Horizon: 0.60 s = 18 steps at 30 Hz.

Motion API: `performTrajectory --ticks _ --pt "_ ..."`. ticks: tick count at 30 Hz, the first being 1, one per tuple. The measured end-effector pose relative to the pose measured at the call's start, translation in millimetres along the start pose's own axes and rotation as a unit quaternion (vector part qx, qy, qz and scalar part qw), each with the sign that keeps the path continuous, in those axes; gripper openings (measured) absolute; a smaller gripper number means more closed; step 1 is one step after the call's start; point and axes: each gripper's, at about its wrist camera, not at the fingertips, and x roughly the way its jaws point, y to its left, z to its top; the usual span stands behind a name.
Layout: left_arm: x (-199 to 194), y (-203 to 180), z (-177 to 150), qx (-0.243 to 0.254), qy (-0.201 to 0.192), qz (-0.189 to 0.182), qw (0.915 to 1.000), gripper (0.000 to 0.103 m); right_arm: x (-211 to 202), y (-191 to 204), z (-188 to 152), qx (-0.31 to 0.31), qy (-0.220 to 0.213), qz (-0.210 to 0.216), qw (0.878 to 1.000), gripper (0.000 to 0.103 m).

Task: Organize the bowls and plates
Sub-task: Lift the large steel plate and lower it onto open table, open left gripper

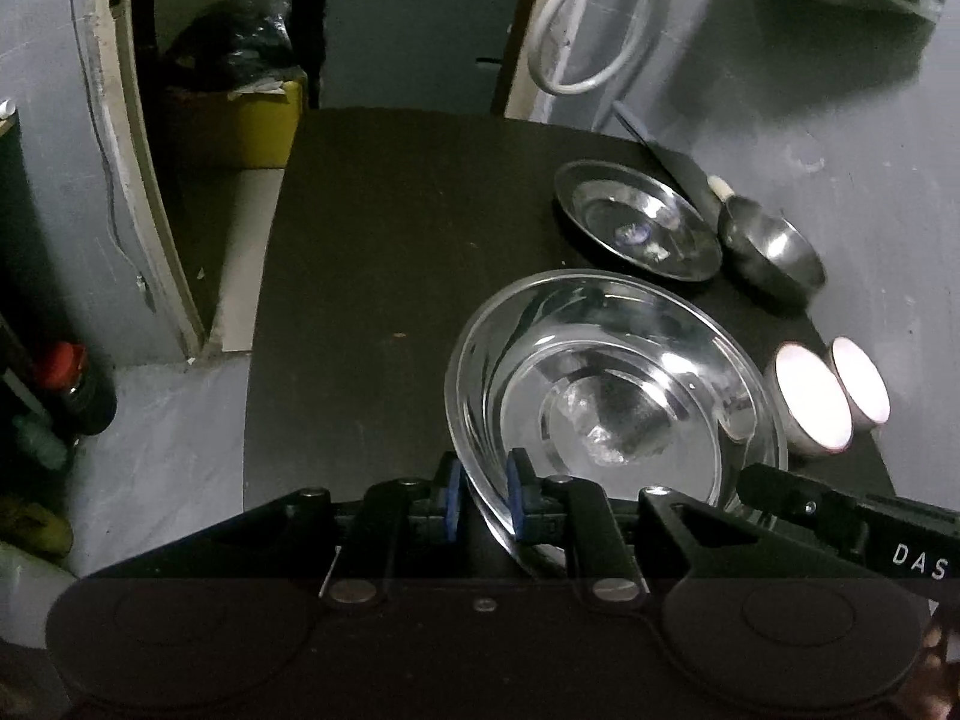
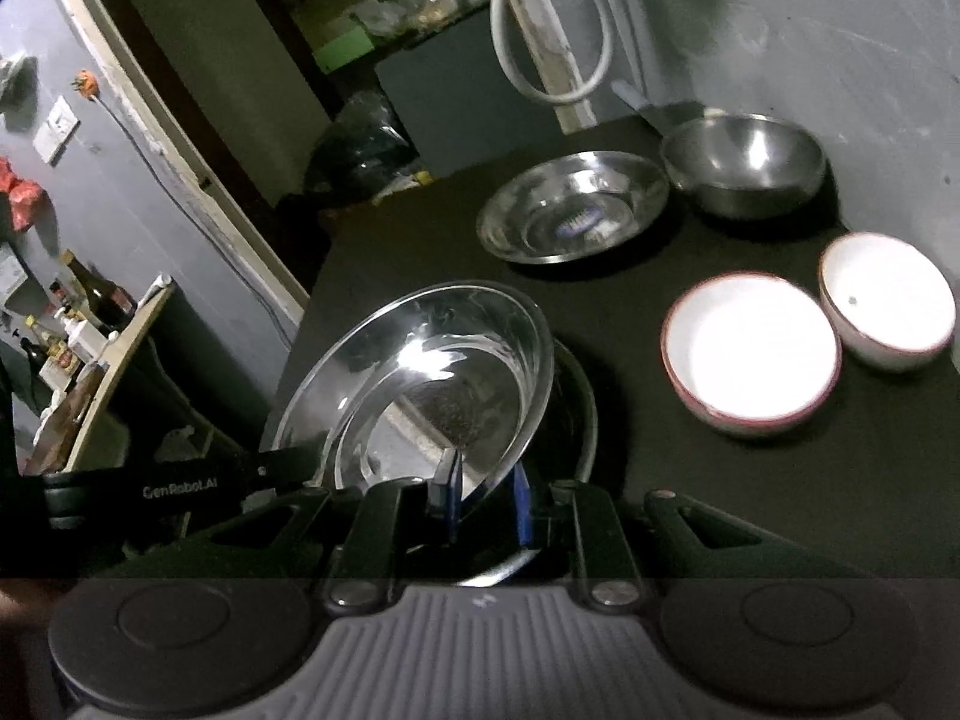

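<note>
A clear glass bowl hangs tilted over the near part of the black table. My right gripper is shut on its near rim; in the left wrist view its tip meets the bowl's right edge. My left gripper has the bowl's left rim between its blue pads, with a small dark gap showing beside the glass. Further back stand a steel plate and a steel bowl. Two white bowls sit side by side on the right.
The table's left edge drops to a grey floor and a doorway. A yellow bin and a dark bag lie beyond it. A white cable loop hangs on the wall behind. A flat utensil lies behind the steel plate. Bottles crowd a shelf at left.
</note>
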Motion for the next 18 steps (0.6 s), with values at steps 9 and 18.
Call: performTrajectory --ticks 9,18 --pt "5.1 -6.1 0.8 0.011 0.013 0.003 0.9999 0.018 0.1 -2.6 -2.3 0.011 0.007 -0.01 1.0 0.021" --pt "9.8 -8.5 1.7 0.005 0.023 0.002 0.9997 0.019 3.3 -3.9 -2.0 0.018 0.017 -0.013 1.0 0.021"
